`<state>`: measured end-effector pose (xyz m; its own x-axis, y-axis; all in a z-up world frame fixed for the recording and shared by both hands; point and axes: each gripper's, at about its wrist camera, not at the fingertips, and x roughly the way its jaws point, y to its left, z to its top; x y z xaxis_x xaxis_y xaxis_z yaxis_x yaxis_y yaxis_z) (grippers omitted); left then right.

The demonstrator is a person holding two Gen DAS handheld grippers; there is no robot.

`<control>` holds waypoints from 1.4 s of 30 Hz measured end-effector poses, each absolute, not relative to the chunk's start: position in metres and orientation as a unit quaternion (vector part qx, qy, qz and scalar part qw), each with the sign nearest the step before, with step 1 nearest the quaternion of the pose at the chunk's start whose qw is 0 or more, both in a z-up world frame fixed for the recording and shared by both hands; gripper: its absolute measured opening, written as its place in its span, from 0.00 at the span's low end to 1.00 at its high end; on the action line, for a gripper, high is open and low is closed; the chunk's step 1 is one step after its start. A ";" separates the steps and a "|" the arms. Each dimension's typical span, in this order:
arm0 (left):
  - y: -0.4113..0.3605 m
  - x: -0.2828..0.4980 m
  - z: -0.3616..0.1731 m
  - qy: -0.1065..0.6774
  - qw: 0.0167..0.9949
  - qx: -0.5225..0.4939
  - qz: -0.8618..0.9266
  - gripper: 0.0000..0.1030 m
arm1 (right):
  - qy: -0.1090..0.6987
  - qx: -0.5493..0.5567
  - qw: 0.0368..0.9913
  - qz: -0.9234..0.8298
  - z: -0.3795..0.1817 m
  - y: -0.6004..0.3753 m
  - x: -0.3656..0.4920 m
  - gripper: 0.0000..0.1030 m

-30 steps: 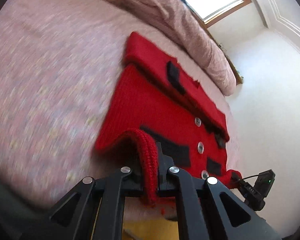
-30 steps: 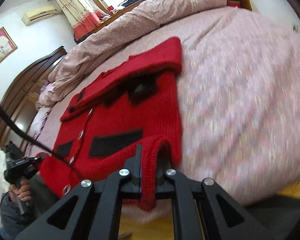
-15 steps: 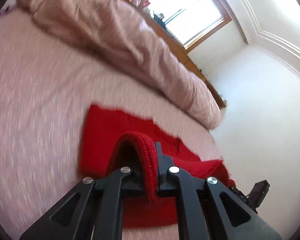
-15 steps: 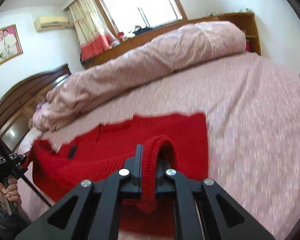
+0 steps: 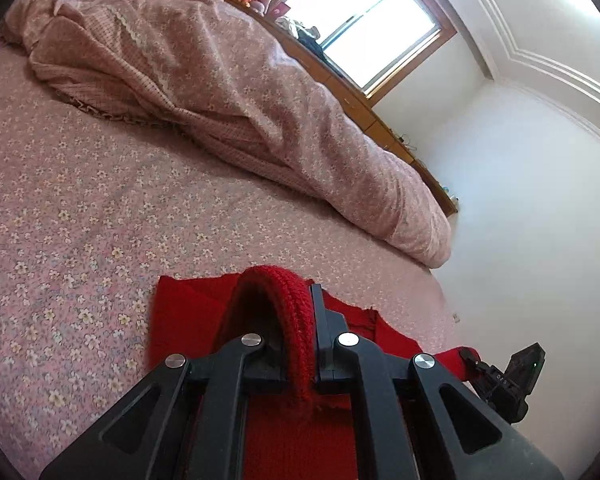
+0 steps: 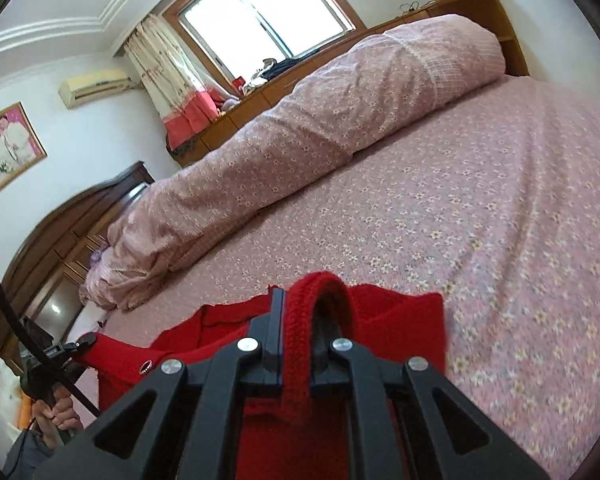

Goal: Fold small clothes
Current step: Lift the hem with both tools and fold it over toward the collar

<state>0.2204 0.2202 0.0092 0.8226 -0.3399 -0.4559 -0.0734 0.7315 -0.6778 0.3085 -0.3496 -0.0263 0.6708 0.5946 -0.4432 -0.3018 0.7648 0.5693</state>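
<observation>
A small red knitted cardigan lies on the pink flowered bed sheet. My left gripper is shut on its ribbed hem, which arches up between the jaws. My right gripper is shut on the other end of the same cardigan. Both hold the hem raised over the rest of the garment, whose front is folded under and hidden. The right gripper shows at the lower right of the left wrist view; the left one shows at the lower left of the right wrist view.
A rolled pink quilt lies along the far side of the bed, also seen in the right wrist view. A window, a dark wooden headboard and a white wall stand beyond.
Both grippers have carried the hem up and forward over the cardigan. Its buttons and black patches, seen a second ago, are now covered, and only plain red knit shows.
</observation>
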 end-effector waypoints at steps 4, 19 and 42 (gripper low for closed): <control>0.225 0.232 0.000 0.292 0.880 -0.368 -0.074 0.01 | 0.334 0.237 0.878 0.247 -0.034 -0.348 0.322 0.07; 0.188 0.246 -0.030 0.324 0.911 -0.252 -0.022 0.02 | 0.395 0.213 0.870 0.206 -0.067 -0.336 0.337 0.07; 0.183 0.246 -0.030 0.331 0.911 -0.244 -0.022 0.01 | 0.398 0.219 0.867 0.205 -0.069 -0.338 0.337 0.08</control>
<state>0.2458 0.1830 -0.0301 0.7799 -0.2012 -0.5927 -0.1220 0.8799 -0.4592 0.3374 -0.3382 -0.0689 0.5993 0.5291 -0.6007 -0.1807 0.8205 0.5424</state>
